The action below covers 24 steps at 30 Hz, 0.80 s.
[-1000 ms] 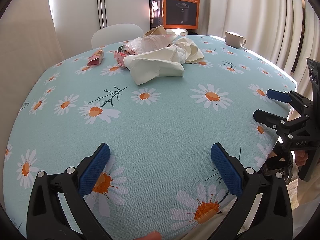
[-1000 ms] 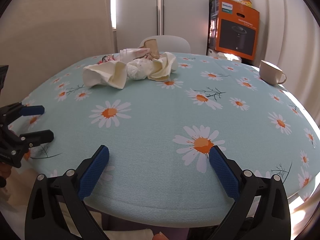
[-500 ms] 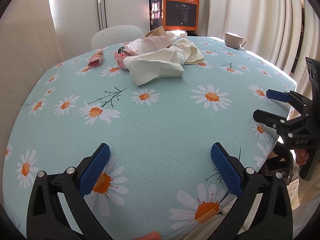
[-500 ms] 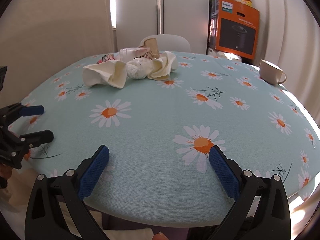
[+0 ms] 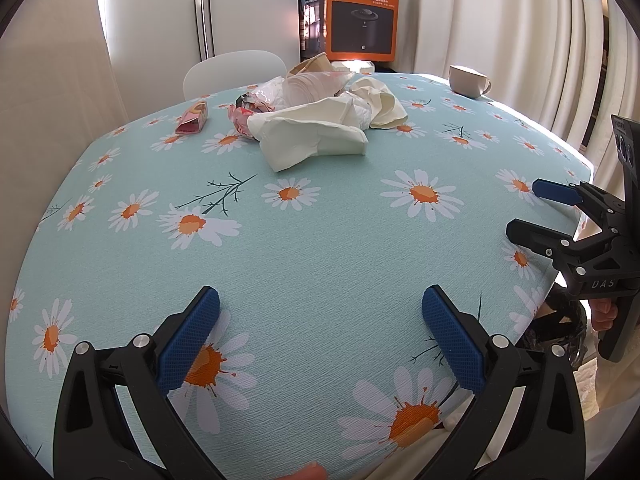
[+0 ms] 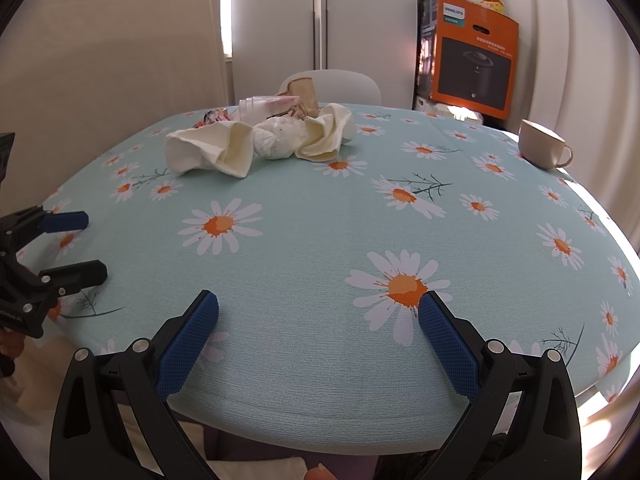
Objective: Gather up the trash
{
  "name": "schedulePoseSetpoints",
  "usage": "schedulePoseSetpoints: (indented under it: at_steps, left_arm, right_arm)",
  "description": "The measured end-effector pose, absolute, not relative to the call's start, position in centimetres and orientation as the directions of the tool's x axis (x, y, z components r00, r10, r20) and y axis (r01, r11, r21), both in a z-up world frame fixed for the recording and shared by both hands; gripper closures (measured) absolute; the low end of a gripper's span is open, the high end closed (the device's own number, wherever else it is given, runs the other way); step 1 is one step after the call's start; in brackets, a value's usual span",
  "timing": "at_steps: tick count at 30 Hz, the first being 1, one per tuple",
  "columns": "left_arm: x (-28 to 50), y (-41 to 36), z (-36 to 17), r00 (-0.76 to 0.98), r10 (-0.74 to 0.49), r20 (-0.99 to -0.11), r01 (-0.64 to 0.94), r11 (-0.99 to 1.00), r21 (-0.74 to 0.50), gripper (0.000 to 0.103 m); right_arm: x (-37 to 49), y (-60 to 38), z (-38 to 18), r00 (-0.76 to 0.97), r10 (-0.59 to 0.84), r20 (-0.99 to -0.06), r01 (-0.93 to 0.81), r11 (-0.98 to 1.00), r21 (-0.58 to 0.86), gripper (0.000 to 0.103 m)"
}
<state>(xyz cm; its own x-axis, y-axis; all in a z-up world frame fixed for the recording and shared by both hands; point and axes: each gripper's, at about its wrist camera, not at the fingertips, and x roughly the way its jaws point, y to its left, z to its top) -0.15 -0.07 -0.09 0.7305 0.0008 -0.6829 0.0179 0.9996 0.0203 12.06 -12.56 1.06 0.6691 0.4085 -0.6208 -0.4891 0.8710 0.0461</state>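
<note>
While both tools hang over the near table edge, the trash sits far across.
Left gripper and right gripper gape wide, empty; crumpled trash pile lies mid-tablecloth, before an orange box reading "PHILIPS".

Two wrist cameras, low at the near edge of one table, facing across it.

The left wrist view looks forward between its own fingers from the table's near left side, with the right gripper at its right border. The right wrist view looks from the near right side, with the left gripper at its left border. Both share the trash pile at the far side, the mug and the orange box behind.
</note>
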Motion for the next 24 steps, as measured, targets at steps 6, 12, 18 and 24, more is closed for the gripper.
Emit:
schedulePoseSetpoints:
  at_steps: [6,12,18,24]
  left_arm:
    - [-0.2,-0.1,-0.1,0.731,0.001,-0.682,0.018,1.000,0.020,0.004]
    - [-0.2,-0.1,-0.1,0.731,0.001,-0.683,0.017,1.000,0.020,0.004]
    - [-0.4,0.0,0.0,0.747,0.000,-0.664,0.016,1.000,0.018,0.004]
    - [-0.5,0.0,0.0,0.757,0.006,-0.653,0.006,1.000,0.015,0.004]
  right_arm:
    - [12.1,-12.6,1.0,0.669,0.409,-0.620,-0.489,0.871,0.046,0.007]
    - [12.1,-12.5,1.2,0.670,0.405,-0.623,-0.484,0.874,0.049,0.007]
    - [11.7,-12.6,1.1,0.696,0.392,-0.602,-0.454,0.890,0.054,0.007]
    - [11.1,-12.6,0.9,0.726,0.357,-0.588,-0.402,0.914,0.059,0.007]
